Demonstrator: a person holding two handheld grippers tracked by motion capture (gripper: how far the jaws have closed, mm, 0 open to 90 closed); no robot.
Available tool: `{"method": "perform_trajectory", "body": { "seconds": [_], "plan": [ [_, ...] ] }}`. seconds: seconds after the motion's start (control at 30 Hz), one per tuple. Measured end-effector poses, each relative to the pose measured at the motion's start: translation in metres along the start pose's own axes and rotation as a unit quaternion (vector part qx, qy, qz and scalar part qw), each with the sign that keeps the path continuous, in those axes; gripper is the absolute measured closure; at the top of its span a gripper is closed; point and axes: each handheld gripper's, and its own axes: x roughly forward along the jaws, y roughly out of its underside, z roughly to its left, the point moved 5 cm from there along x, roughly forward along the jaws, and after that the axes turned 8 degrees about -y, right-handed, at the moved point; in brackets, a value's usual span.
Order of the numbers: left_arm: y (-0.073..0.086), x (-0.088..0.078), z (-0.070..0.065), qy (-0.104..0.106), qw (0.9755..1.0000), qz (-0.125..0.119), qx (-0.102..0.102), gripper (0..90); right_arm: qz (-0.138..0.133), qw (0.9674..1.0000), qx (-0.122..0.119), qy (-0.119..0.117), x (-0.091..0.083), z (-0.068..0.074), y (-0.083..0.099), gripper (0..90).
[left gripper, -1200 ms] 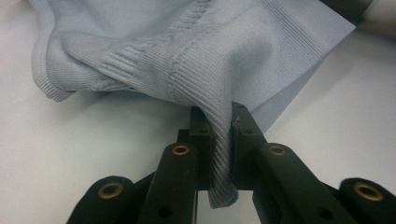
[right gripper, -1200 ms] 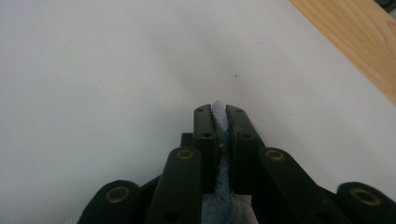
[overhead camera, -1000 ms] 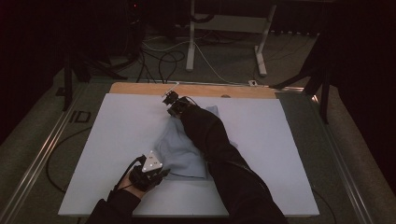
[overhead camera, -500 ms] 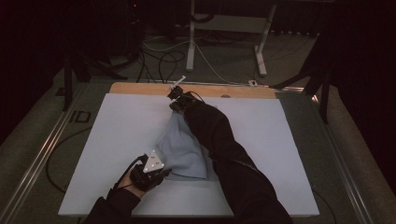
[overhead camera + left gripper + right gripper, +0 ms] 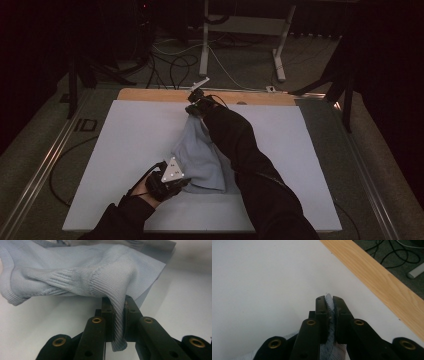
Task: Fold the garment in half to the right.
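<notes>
A pale blue knitted garment [image 5: 200,155] hangs stretched between both grippers over the white table top [image 5: 125,140]. My left gripper [image 5: 172,181], near the front, is shut on a ribbed edge of the garment [image 5: 118,322], which rises in folds away from the jaws. At the far side, close to the wooden strip, my right gripper [image 5: 194,107] is shut on another fold of the garment [image 5: 330,315], pinched between its black pads. A dark sleeve covers much of the cloth's right side in the high view.
A wooden strip [image 5: 150,95] borders the table's far edge, also seen as the wooden strip [image 5: 382,282] in the right gripper view. Cables [image 5: 170,55] and a white desk frame [image 5: 240,30] lie on the floor beyond. Metal rails [image 5: 45,165] run along the left side.
Both grippers have lifted, the right one more. The garment has been pulled up off the table into a taller, tauter shape between them.
</notes>
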Motion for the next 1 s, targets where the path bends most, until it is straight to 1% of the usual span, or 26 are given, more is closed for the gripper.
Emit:
{"method": "perform_trajectory", "body": {
  "seconds": [0.1, 0.13, 0.2, 0.3, 0.33, 0.37, 0.4, 0.43, 0.47, 0.53, 0.57, 0.63, 0.67, 0.7, 0.73, 0.8, 0.83, 1.0],
  "plan": [
    [-0.004, 0.000, -0.001, 0.002, 1.0000, -0.001, 0.004, 83.8, -0.011, 0.9999, 0.008, -0.001, -0.007, -0.003, 0.002, 84.5],
    [-0.004, 0.000, -0.001, 0.002, 1.0000, -0.001, 0.004, 83.8, -0.011, 0.9999, 0.008, -0.001, -0.007, -0.003, 0.002, 84.5],
    [-0.011, 0.000, -0.003, 0.004, 0.9999, -0.006, 0.011, 83.8, -0.017, 0.9998, 0.008, 0.000, -0.014, -0.005, 0.003, 84.4],
    [-0.015, 0.000, -0.004, 0.005, 0.9999, -0.008, 0.013, 83.8, -0.023, 0.9997, 0.011, -0.002, -0.019, -0.007, 0.005, 84.4],
    [-0.019, 0.001, -0.005, 0.007, 0.9997, -0.007, 0.024, 83.8, -0.023, 0.9997, 0.012, -0.001, -0.023, -0.008, 0.007, 84.4],
    [-0.019, 0.001, -0.005, 0.007, 0.9997, -0.007, 0.024, 83.8, -0.023, 0.9997, 0.012, -0.002, -0.025, -0.009, 0.008, 84.4],
    [-0.021, 0.002, -0.006, 0.009, 0.9996, -0.007, 0.026, 83.7, -0.026, 0.9996, 0.013, -0.003, -0.028, -0.011, 0.009, 84.4],
    [-0.025, 0.003, -0.007, 0.012, 0.9994, -0.007, 0.031, 83.8, -0.030, 0.9993, 0.021, -0.004, -0.030, -0.012, 0.010, 84.4],
    [-0.025, 0.003, -0.007, 0.012, 0.9994, -0.007, 0.031, 83.7, -0.030, 0.9993, 0.024, -0.004, -0.032, -0.013, 0.011, 84.4],
    [-0.029, 0.005, -0.009, 0.014, 0.9993, -0.007, 0.035, 83.7, -0.032, 0.9993, 0.022, -0.003, -0.033, -0.014, 0.013, 84.5],
    [-0.032, 0.007, -0.011, 0.017, 0.9990, -0.007, 0.040, 83.8, -0.031, 0.9992, 0.023, 0.000, -0.037, -0.017, 0.016, 84.4],
    [-0.034, 0.008, -0.012, 0.018, 0.9989, -0.007, 0.042, 83.7, -0.033, 0.9991, 0.025, 0.000, -0.039, -0.018, 0.017, 84.4],
    [-0.037, 0.010, -0.015, 0.021, 0.9986, -0.006, 0.048, 83.7, -0.037, 0.9989, 0.030, -0.002, -0.042, -0.021, 0.019, 84.4],
    [-0.037, 0.010, -0.015, 0.021, 0.9986, -0.006, 0.048, 83.8, -0.037, 0.9989, 0.030, -0.002, -0.042, -0.021, 0.019, 84.4],
    [-0.040, 0.012, -0.016, 0.024, 0.9982, -0.003, 0.055, 83.7, -0.040, 0.9987, 0.031, -0.001, -0.046, -0.022, 0.021, 84.4],
    [-0.041, 0.013, -0.017, 0.025, 0.9981, -0.003, 0.056, 83.7, -0.045, 0.9984, 0.034, -0.004, -0.049, -0.024, 0.022, 84.4],
    [-0.044, 0.015, -0.019, 0.029, 0.9979, -0.003, 0.057, 83.8, -0.046, 0.9984, 0.032, -0.003, -0.051, -0.025, 0.023, 84.4],
    [-0.050, 0.020, -0.024, 0.035, 0.9973, -0.004, 0.065, 83.8, -0.046, 0.9984, 0.032, -0.003, -0.057, -0.028, 0.028, 84.4]
  ]
}}
